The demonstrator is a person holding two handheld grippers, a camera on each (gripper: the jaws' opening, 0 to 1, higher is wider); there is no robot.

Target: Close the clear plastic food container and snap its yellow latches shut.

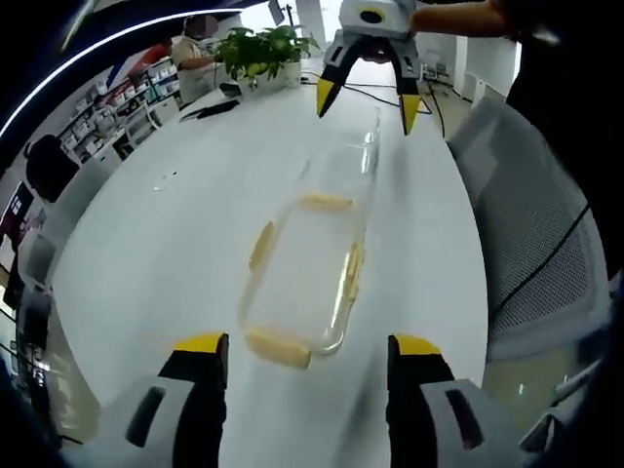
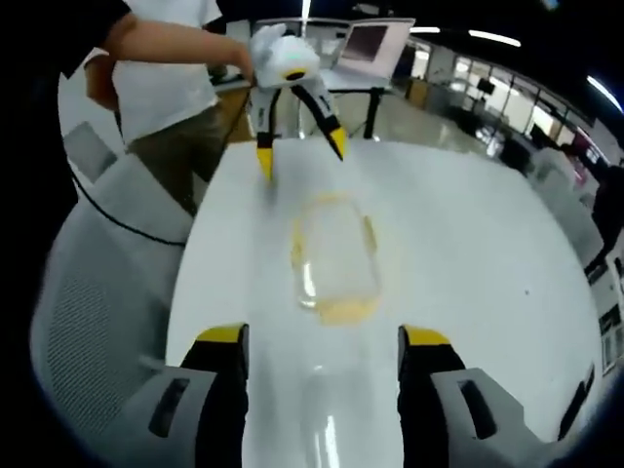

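While the clear container (image 1: pixel 310 268) lies flat on the white table (image 1: pixel 136 263), nothing about it looks fastened yet: judging from both views, the closing is barely begun, and all the latching is left to do.

Going left to right in the left gripper view, a shelved wall and a potted plant (image 1: pixel 261 49) sit at the far edge of the table, then the container in the middle, then a grey mesh chair (image 1: pixel 531 219) off the right side. The left gripper (image 1: pixel 308 353) hangs just short of the container's near end with its jaws spread wide and nothing between them. Across the table, the right gripper (image 1: pixel 370 97) hovers over the far end, also spread and empty.

In the right gripper view the same chair (image 2: pixel 93 312) is on the left, the container (image 2: pixel 336 258) is centred ahead of the right gripper (image 2: pixel 322 341), and the left gripper (image 2: pixel 298 146) hangs beyond it.

As for looks, the container is a long, shallow, see-through box with rounded corners. Four yellow latches (image 1: pixel 278 348) sit one to each side; they seem to splay outward, unlocked. Whether the lid is seated I cannot tell through the blur.
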